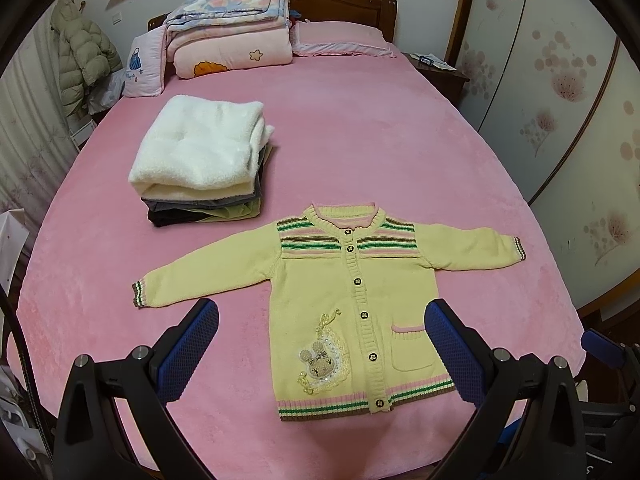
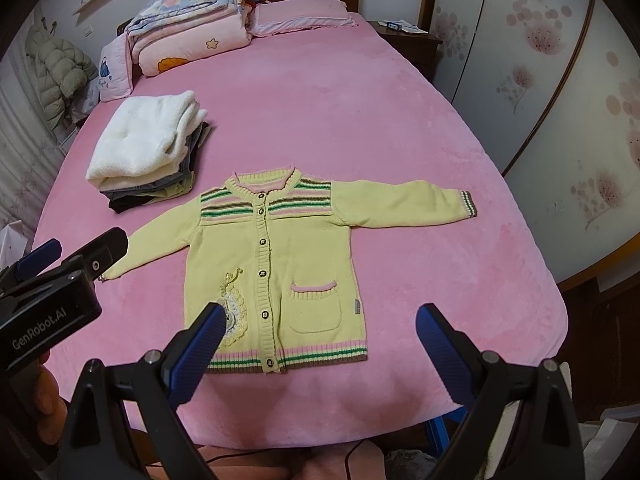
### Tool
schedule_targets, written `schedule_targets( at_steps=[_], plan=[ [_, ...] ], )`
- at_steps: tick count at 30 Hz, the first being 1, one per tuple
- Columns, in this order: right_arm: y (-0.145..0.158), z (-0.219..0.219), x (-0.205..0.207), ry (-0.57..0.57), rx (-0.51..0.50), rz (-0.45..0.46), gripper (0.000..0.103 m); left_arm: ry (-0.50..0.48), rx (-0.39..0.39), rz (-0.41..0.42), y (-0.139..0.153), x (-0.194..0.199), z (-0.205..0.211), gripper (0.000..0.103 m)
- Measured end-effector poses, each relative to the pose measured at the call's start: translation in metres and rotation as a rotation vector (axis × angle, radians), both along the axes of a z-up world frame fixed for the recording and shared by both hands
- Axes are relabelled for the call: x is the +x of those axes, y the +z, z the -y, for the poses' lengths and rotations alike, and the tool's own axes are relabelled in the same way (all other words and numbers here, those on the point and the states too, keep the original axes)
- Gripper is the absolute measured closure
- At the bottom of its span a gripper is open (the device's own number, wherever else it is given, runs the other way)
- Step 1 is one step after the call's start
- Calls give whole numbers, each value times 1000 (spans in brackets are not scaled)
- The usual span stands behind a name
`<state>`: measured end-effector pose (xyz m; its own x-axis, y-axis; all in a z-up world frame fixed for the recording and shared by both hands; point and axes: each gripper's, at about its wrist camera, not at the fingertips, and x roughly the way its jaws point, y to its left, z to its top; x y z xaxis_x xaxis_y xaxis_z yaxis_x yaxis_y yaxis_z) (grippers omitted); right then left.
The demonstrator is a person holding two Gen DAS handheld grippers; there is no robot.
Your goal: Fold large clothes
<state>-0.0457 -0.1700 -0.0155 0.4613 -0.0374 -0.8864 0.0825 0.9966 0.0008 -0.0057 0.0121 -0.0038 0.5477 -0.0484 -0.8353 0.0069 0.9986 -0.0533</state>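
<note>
A yellow knitted cardigan (image 1: 320,288) with striped yoke, buttons, a rabbit patch and a pocket lies flat and face up on the pink bed (image 1: 360,140), both sleeves spread out. It also shows in the right wrist view (image 2: 280,248). My left gripper (image 1: 320,320) is open and empty, held above the cardigan's lower half. My right gripper (image 2: 320,320) is open and empty, above the cardigan's hem. The left gripper's body (image 2: 60,280) shows at the left of the right wrist view, over the left sleeve's cuff.
A stack of folded clothes (image 1: 200,160) topped by a white fleece sits on the bed to the far left of the cardigan. Folded quilts (image 1: 228,32) and a pillow (image 1: 340,40) lie at the headboard. A nightstand (image 1: 436,72) and wardrobe (image 1: 560,80) stand to the right.
</note>
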Motion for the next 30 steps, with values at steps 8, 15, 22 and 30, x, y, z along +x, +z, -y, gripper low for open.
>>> schedule_targets(
  at_steps=[8,15,22,30],
  plan=[
    [5,6,-5,-51,-3,23,7,-37,-11,5,2,5,0,1],
    [10,14,-11,-94,0,38,7,-68,-22,9,5,12,8,1],
    [12,24,-17,-131,22,48,7,-93,-36,1,6,16,18,1],
    [9,51,-20,-189,92,55,7,-109,-18,3,7,20,36,1]
  ],
)
